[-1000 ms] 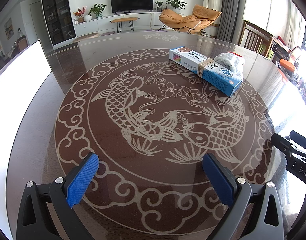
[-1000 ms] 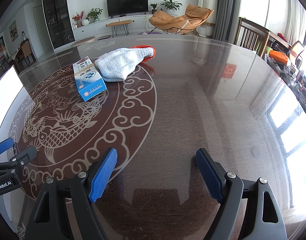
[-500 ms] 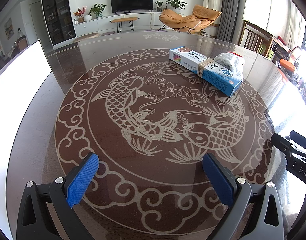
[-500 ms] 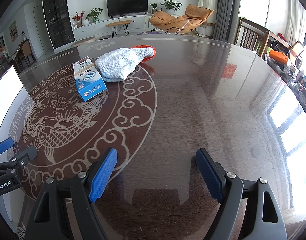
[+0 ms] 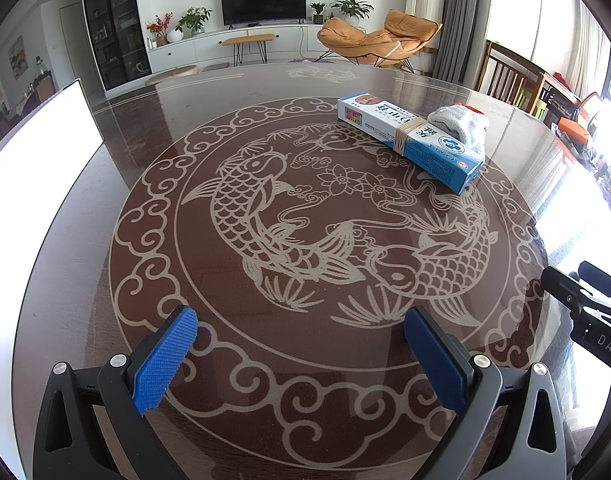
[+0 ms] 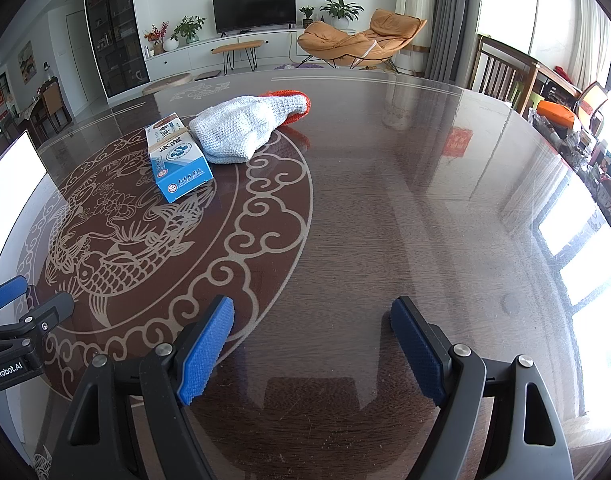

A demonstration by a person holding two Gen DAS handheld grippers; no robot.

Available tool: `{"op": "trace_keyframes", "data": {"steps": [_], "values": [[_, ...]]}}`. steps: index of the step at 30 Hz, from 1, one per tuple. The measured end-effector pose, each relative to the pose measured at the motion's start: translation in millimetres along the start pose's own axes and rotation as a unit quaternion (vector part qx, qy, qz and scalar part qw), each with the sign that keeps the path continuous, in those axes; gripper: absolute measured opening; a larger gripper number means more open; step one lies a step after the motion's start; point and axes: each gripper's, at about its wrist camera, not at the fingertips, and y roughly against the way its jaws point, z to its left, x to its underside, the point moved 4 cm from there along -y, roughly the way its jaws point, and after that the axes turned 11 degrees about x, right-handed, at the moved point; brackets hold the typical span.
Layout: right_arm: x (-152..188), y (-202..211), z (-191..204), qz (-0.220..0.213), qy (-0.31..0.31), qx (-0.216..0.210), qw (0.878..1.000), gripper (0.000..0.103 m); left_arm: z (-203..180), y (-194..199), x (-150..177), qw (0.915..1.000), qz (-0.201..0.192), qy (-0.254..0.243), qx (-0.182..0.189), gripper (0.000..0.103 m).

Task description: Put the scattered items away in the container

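Observation:
A long blue and white box [image 5: 413, 140] bound with a rubber band lies on the dark round table [image 5: 153, 128], far right of centre. A pale knitted glove with an orange cuff [image 5: 461, 122] rests against it; from the right wrist the box [image 6: 177, 158] and the glove [image 6: 245, 128] lie far left. My left gripper [image 5: 301, 348] hovers open over the fish pattern, nothing between its blue pads. My right gripper [image 6: 311, 344] is open too, above bare table. A white container's wall [image 5: 33, 148] stands at the left edge.
The table's glass top carries a large carp design [image 5: 305, 220]. Wooden chairs [image 6: 501, 68] stand at the far right rim. A cluttered side surface [image 6: 585, 148] lies beyond the table on the right. The other gripper's black body [image 5: 585, 312] shows at the right edge.

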Motion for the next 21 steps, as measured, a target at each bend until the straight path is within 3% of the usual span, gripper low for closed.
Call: {"op": "trace_keyframes", "data": {"steps": [21], "values": [[0.4,0.6,-0.4,0.0,0.0,0.0,1.0,0.082,0.0,-0.1,0.0,1.0,0.0,0.0,0.0,0.103]]}}
